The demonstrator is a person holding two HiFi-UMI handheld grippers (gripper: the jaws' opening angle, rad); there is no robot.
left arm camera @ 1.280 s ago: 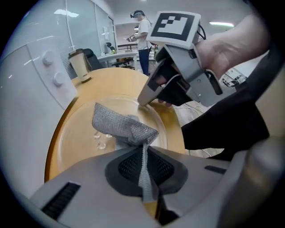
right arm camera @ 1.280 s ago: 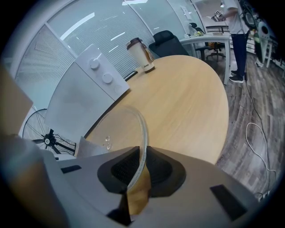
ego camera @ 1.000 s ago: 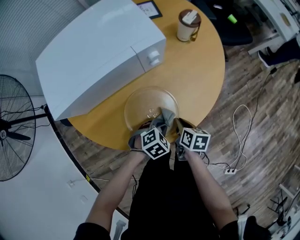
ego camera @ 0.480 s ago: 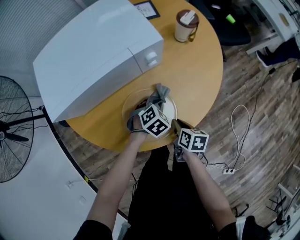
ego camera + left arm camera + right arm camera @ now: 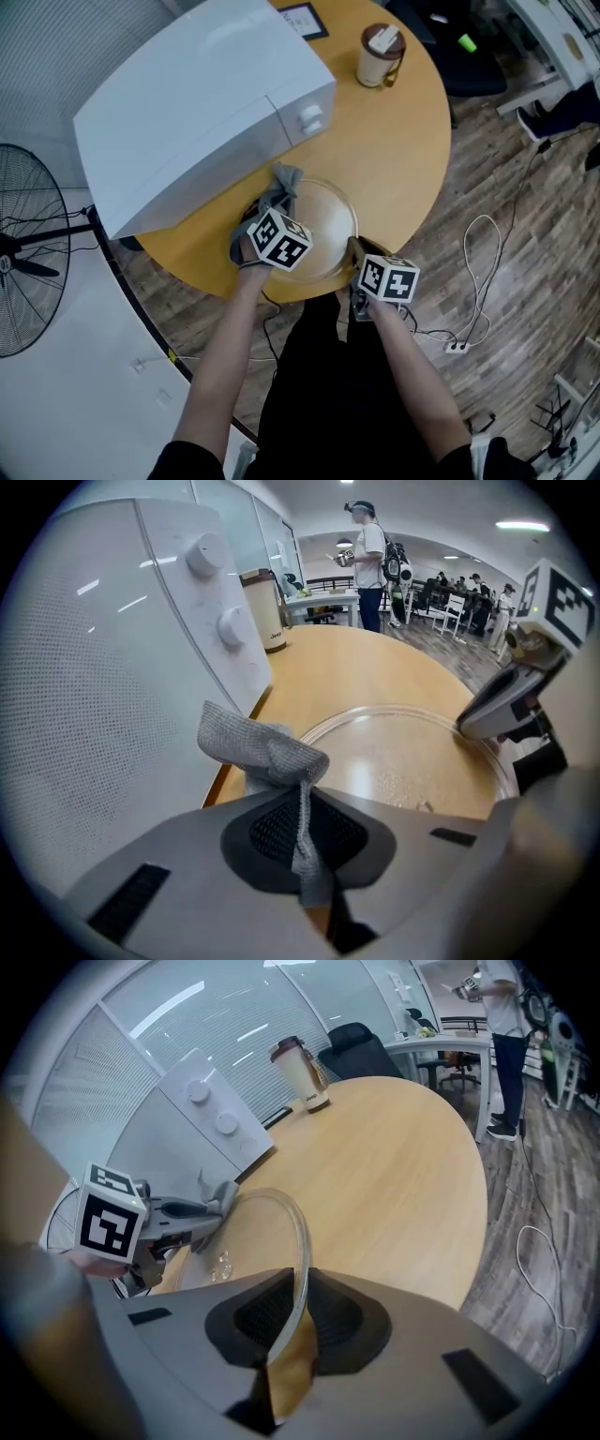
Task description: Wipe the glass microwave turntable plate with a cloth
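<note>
Item: glass turntable plate [image 5: 323,225], lying on the round wooden table [image 5: 403,141] close to its near edge, just in front of the white microwave [image 5: 197,103]. Right gripper [image 5: 286,1335]: jaws partly closed and clamped on the plate's near right rim. Left gripper [image 5: 305,855]: jaws pressed together on a thin fold of the grey cloth [image 5: 258,752], the loose bunch of which is held at the plate's far left rim, beside the microwave wall. Hazards judged from this arrangement: the plate is secured at one rim point only, so a firm wiping push could pivot it or slide it out of the clamp and towards the table edge; the narrowly pinched cloth could be dragged free by friction on the glass.
</note>
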